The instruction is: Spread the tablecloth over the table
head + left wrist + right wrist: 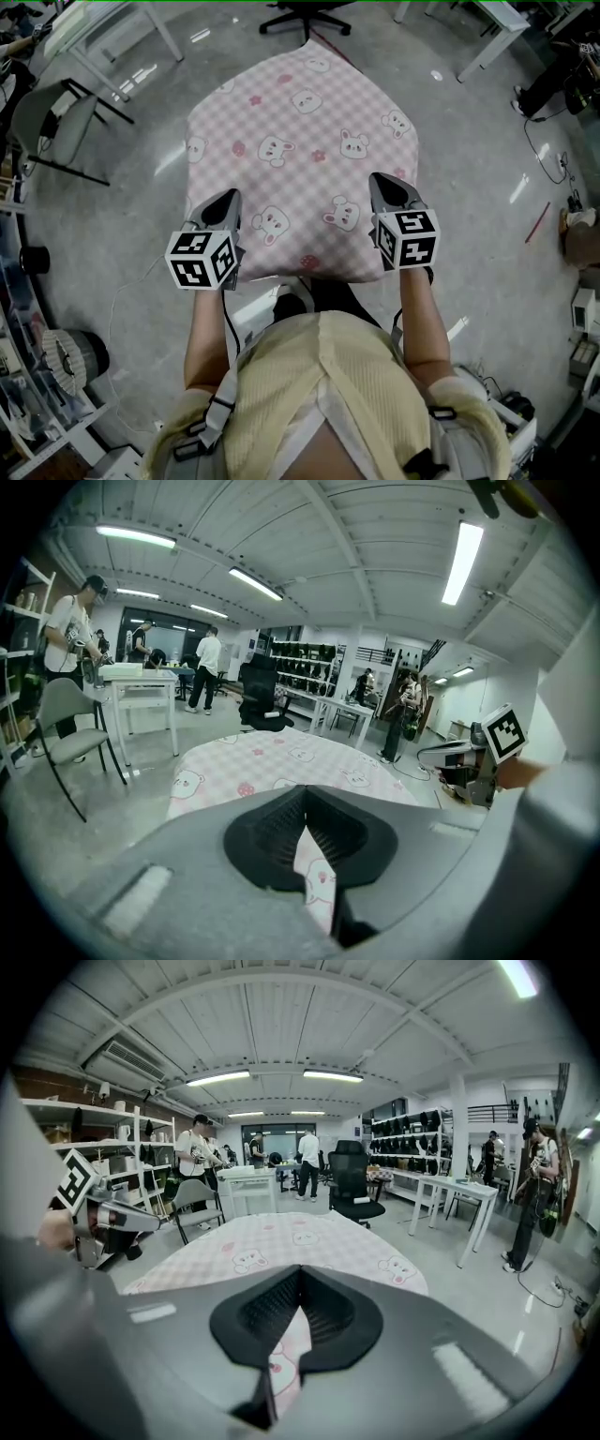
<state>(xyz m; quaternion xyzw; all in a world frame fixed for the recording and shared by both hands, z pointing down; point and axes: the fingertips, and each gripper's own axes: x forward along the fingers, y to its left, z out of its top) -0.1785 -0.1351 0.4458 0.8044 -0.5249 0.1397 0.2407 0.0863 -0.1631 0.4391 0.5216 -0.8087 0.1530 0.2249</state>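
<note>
A pink checked tablecloth [300, 159] with bear faces lies spread over a table, its far corner hanging toward an office chair. My left gripper [225, 202] is shut on the cloth's near left edge, and a fold of cloth [317, 878] shows pinched between its jaws. My right gripper [386, 186] is shut on the near right edge, with a strip of cloth [281, 1363] caught between its jaws. In the left gripper view the right gripper [469, 761] shows across the cloth. In the right gripper view the left gripper [103, 1222] shows at the left.
A black office chair [305, 14] stands beyond the table's far corner. A grey chair [56, 122] and a white table [112, 28] are at the left. Another white table [497, 23] is at the far right. Several people stand farther back [202, 667]. Cables lie on the floor at the right [553, 159].
</note>
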